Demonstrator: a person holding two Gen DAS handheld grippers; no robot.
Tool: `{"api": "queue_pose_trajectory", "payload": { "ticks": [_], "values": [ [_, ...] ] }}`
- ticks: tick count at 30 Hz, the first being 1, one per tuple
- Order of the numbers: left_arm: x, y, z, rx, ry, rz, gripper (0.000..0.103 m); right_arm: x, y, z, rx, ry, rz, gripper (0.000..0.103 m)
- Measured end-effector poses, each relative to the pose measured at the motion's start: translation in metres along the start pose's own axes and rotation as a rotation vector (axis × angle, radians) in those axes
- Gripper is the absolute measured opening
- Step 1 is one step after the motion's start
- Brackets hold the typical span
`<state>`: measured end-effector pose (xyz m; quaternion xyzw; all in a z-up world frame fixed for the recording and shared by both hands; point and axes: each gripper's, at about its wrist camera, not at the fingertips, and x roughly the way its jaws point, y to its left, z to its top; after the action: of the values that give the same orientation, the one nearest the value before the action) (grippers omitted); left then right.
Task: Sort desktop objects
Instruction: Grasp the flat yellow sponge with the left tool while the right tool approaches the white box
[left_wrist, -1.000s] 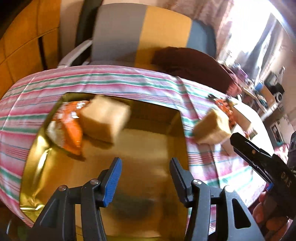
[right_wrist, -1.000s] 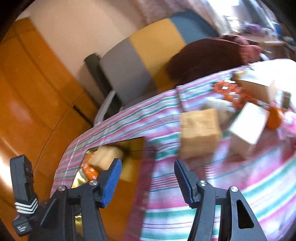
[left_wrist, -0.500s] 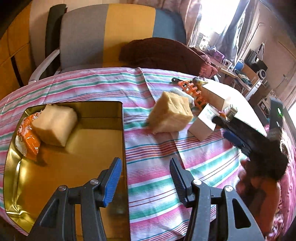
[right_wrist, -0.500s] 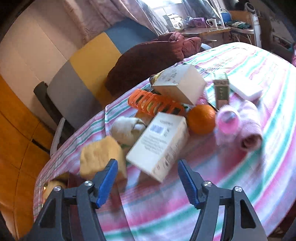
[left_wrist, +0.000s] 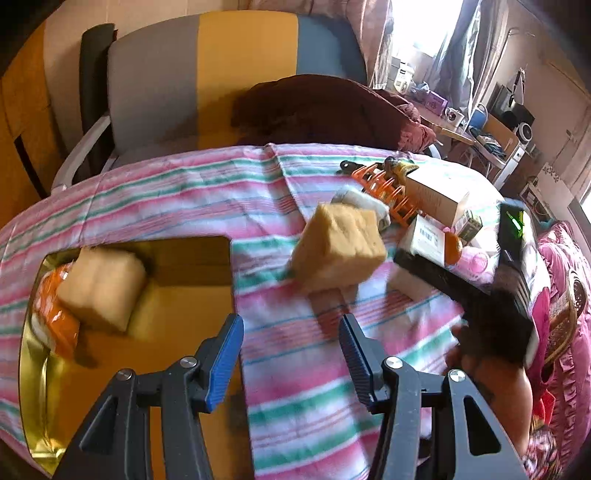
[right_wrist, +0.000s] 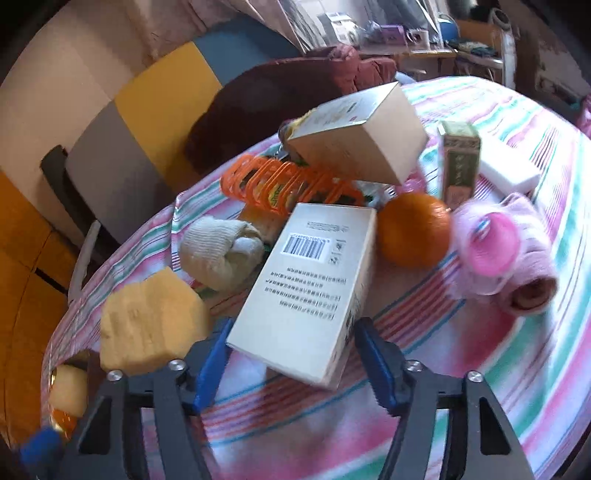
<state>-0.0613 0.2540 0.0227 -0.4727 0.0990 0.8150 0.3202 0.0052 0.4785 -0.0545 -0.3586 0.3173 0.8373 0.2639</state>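
A white box with a barcode (right_wrist: 310, 273) lies tilted on the striped tablecloth. Its near end sits between the fingers of my right gripper (right_wrist: 291, 332). The jaws are closing, with the blue pads right beside its two sides. A yellow sponge (right_wrist: 151, 321) rests just left of it. My left gripper (left_wrist: 291, 325) is open and holds nothing, above the right edge of the gold tray (left_wrist: 177, 354). The loose sponge (left_wrist: 340, 247) lies ahead of it on the cloth. Inside the tray are a second sponge (left_wrist: 99, 284) and an orange packet (left_wrist: 55, 317).
Behind the white box are a rolled white sock (right_wrist: 218, 251), an orange plastic clip rack (right_wrist: 280, 181), a larger cream box (right_wrist: 362, 140), an orange fruit (right_wrist: 413, 232), a small green box (right_wrist: 460, 162) and a pink roll (right_wrist: 506, 251). A chair (left_wrist: 207, 74) with a brown cloth stands behind the table.
My left gripper has slid right, from over the tray to its right edge. My right gripper has swung from the yellow sponge towards the pile and come down around the white barcode box.
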Motion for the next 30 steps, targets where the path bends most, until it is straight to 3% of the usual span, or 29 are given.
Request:
{"api": "queue_pose_trajectory", "payload": {
  "ticks": [8, 11, 13, 17, 20, 23, 27, 30],
  "values": [
    [0.031, -0.015, 0.039, 0.004, 0.02, -0.076, 0.054, -0.014, -0.035, -0.01, -0.012, -0.03, 0.083, 0.061],
    [0.043, -0.018, 0.058, 0.002, 0.011, -0.097, 0.057, -0.014, -0.036, -0.015, -0.021, -0.043, 0.089, 0.062],
    [0.058, -0.02, 0.066, -0.005, 0.049, -0.114, 0.059, -0.007, -0.038, -0.018, -0.01, -0.019, 0.081, 0.06],
    [0.076, -0.026, 0.051, -0.045, 0.143, -0.185, 0.059, -0.012, -0.04, -0.024, -0.042, -0.056, 0.089, 0.059],
    [0.064, -0.04, 0.034, -0.003, 0.134, -0.197, 0.059, -0.014, -0.042, -0.029, -0.049, -0.086, 0.102, 0.059],
    [0.049, -0.052, 0.023, 0.026, 0.147, -0.288, 0.059, -0.02, -0.047, -0.033, -0.055, -0.106, 0.114, 0.059],
    [0.035, -0.055, 0.017, 0.085, 0.11, -0.184, 0.059, -0.022, -0.049, -0.031, -0.056, -0.102, 0.113, 0.059],
    [0.035, -0.042, 0.022, 0.066, 0.082, -0.109, 0.06, -0.023, -0.053, -0.029, -0.045, -0.093, 0.112, 0.061]
  ]
}}
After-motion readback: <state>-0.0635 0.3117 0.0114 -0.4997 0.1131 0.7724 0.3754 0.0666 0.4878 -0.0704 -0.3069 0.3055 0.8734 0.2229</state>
